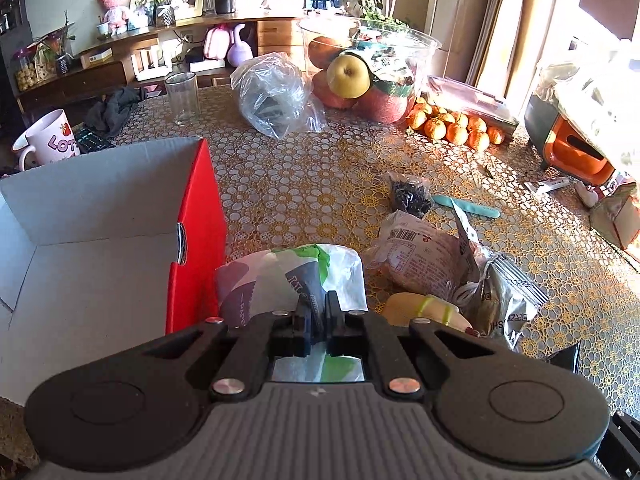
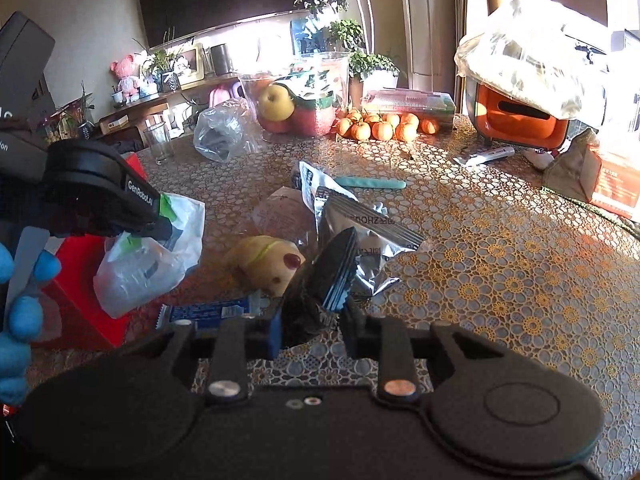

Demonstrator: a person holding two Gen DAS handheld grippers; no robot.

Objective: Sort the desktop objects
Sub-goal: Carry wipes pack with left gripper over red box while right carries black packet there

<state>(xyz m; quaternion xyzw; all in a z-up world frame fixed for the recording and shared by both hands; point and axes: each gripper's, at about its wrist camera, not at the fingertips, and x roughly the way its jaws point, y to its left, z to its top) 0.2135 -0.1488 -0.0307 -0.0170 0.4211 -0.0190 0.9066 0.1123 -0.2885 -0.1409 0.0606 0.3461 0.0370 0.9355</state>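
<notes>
My left gripper (image 1: 316,312) is shut on a white and green tissue pack (image 1: 292,276) and holds it in the air beside the red cardboard box (image 1: 196,216), whose open grey inside is at the left. The same pack (image 2: 152,256) hangs from the left gripper (image 2: 168,232) in the right wrist view. My right gripper (image 2: 312,332) is open, low over the table, with a black round object (image 2: 336,268) between its fingers. A yellow plush toy (image 2: 268,260), a silver snack bag (image 2: 372,236), a pink packet (image 1: 420,252) and a blue wrapper (image 2: 208,312) lie close by.
A clear glass (image 1: 182,98), a pink mug (image 1: 48,140), a plastic bag (image 1: 276,96), a fruit bowl (image 1: 368,72) and tangerines (image 1: 452,124) stand at the back. A teal comb (image 1: 466,206) and an orange appliance (image 1: 572,148) are at the right.
</notes>
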